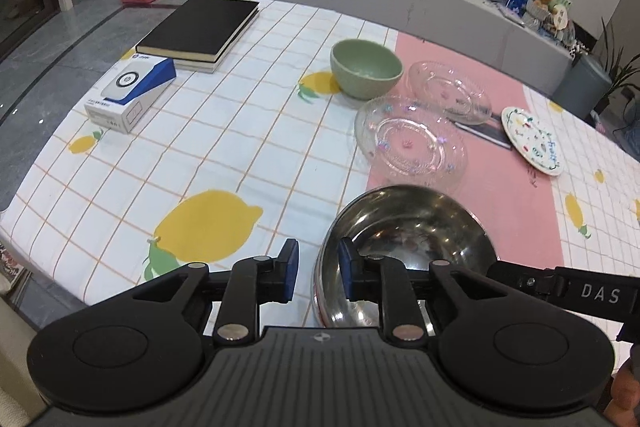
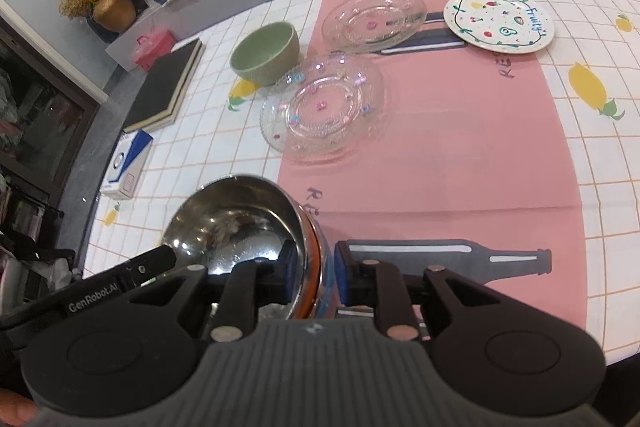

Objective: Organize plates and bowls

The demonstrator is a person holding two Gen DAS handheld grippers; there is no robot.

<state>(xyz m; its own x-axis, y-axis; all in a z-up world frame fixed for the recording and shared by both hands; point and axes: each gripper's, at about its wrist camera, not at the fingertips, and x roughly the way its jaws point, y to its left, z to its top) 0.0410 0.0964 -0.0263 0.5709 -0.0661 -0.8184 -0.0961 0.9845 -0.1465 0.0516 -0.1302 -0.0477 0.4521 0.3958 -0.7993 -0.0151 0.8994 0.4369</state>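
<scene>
Readable writing: "DAS" in white on the black arm entering the left wrist view from the right; "GenRobot.AI" on the black arm entering the right wrist view from the left; "Fruity" in blue on the painted white plate [image 2: 500, 21]; "RE" twice on the pink mat [image 2: 460, 147], remaining letters hidden or blurred. Small print on the blue-and-white box [image 1: 132, 93] too fine to read.

Left tool [image 1: 317, 269] astride the near-left rim of the steel bowl [image 1: 408, 223], 1 pad inside, 1 outside, narrowly open with cloth visible between outer pad and wall; no grip. Right tool [image 2: 316, 271] astride the opposite rim, pads very close to the wall on both sides; cannot tell whether pressing.

Steel bowl at the near edge of the tabletop [image 1: 200, 147], half on the pink mat. Beyond it, 2 clear glass plates [image 1: 412, 147] [image 1: 450, 91] almost touching, green bowl [image 1: 366, 67] just left of them, painted plate far right.

Wide bare cloth left of the bowl up to the box and the black book [image 1: 200, 27]; open pink mat to the right, around the printed bottle [image 2: 460, 259].
</scene>
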